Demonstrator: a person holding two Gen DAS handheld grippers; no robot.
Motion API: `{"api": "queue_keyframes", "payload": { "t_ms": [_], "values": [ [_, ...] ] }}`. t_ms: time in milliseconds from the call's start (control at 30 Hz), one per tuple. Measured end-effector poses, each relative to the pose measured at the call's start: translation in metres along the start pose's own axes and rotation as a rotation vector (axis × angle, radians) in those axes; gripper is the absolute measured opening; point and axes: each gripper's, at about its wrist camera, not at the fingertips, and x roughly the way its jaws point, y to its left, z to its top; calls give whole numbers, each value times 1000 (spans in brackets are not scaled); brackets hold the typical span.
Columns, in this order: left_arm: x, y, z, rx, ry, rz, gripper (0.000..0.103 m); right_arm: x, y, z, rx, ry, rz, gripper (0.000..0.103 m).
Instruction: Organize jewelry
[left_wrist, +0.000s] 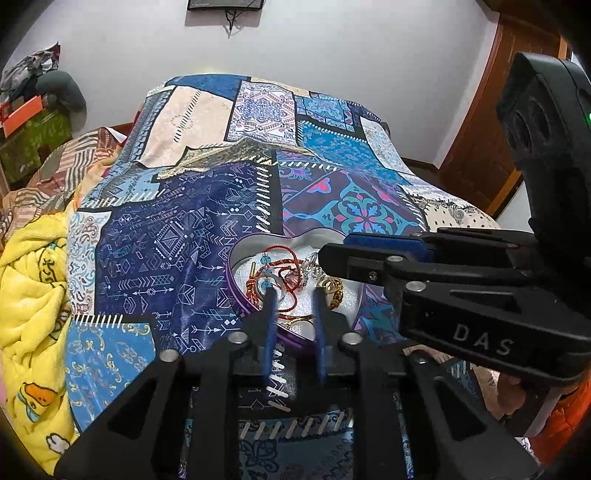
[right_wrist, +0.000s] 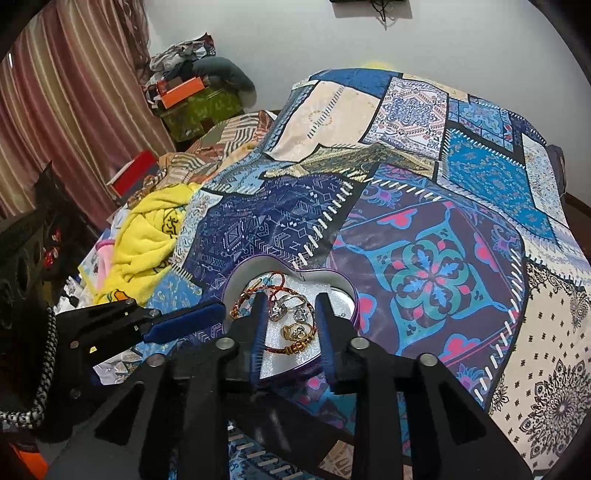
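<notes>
A purple heart-shaped tin (left_wrist: 232, 288) (right_wrist: 349, 295) with a white lining sits on the patchwork bedspread. It holds a red cord bracelet (left_wrist: 286, 258) (right_wrist: 277, 282), silver rings (right_wrist: 291, 306), a gold ring (right_wrist: 297, 330) and a gold bangle (right_wrist: 295, 347). My left gripper (left_wrist: 293, 295) hovers over the tin's near side, jaws apart and empty. My right gripper (right_wrist: 290, 301) is also over the tin, jaws apart and empty. The right gripper reaches in from the right in the left wrist view (left_wrist: 332, 254); the left gripper shows at the left in the right wrist view (right_wrist: 207, 314).
The patchwork bedspread (left_wrist: 207, 229) (right_wrist: 424, 206) covers the bed. A yellow blanket (left_wrist: 33, 295) (right_wrist: 151, 236) is bunched at its left. Boxes and clothes (right_wrist: 192, 88) are piled by the curtain. A wooden door (left_wrist: 491, 122) stands at the right.
</notes>
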Motion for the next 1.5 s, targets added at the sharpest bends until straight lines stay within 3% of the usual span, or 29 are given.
{"api": "queue_keyframes", "payload": {
  "t_ms": [33,433,700,900,933,1000,1167,1267,1333,1500],
  "values": [
    [-1,0,0,1,-3,7,29,-2,0,0,0,-4,-1,25],
    [-53,-12,11,-4,-90,47,29,-80,16,2,-35,-149,-57,26],
    [-142,-43,24,40,-283,92,29,-178,44,-3,-70,-373,-105,26],
    [-227,-75,21,81,-494,125,34,-249,72,-20,-97,-573,-129,27],
    [-241,-80,19,85,-530,131,36,-257,76,-23,-102,-598,-134,29],
    [-262,-87,14,89,-586,141,40,-275,87,-34,-111,-664,-146,46],
    [-302,-97,-1,73,-687,147,55,-293,104,-49,-125,-761,-212,67],
    [-313,-98,-9,54,-720,171,74,-293,106,-53,-109,-788,-233,86],
    [-316,-99,-11,47,-736,187,92,-292,107,-55,-96,-797,-258,90],
    [-321,-96,-19,31,-750,217,99,-286,109,-54,-90,-791,-300,102]
  ]
}}
